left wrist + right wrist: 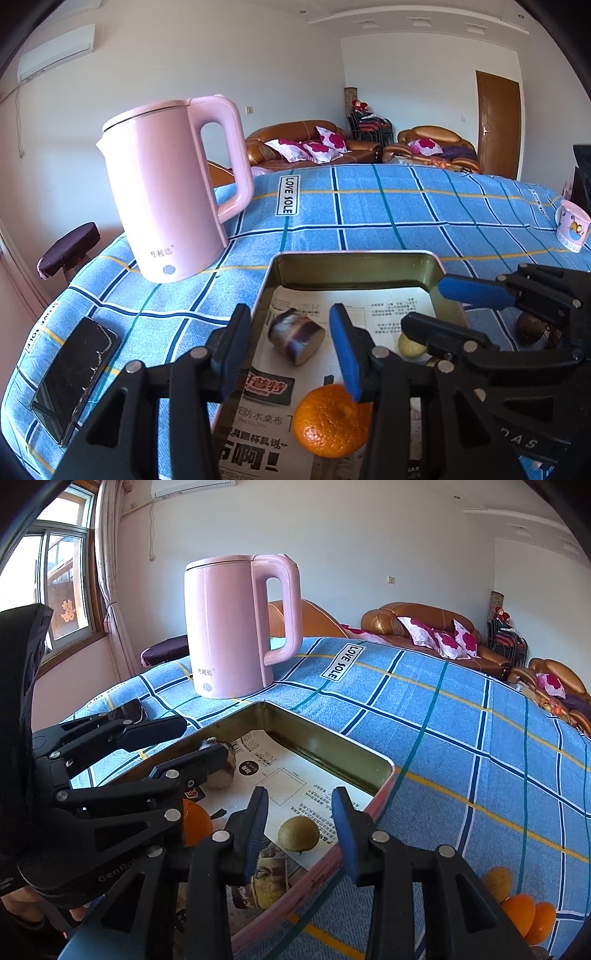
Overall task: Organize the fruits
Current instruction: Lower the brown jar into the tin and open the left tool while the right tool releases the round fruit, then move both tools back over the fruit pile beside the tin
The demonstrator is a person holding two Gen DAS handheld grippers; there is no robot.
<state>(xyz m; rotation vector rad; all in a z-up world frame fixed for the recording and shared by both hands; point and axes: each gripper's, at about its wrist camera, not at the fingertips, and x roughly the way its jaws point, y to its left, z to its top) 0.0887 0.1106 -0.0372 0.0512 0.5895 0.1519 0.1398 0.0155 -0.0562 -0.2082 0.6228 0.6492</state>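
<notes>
Two claws are hanging wide open, holding nothing – left claw, right claw – over the small round green-yellow fruit lying in the metal tray. It is looking light and firm, so pinching its middle gently seems best.

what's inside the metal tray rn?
Lining the tray: printed paper. On it: an orange, a purple-brown cut piece, a small yellow-green fruit. Both open grippers, left and right, cover parts of the floor.
</notes>
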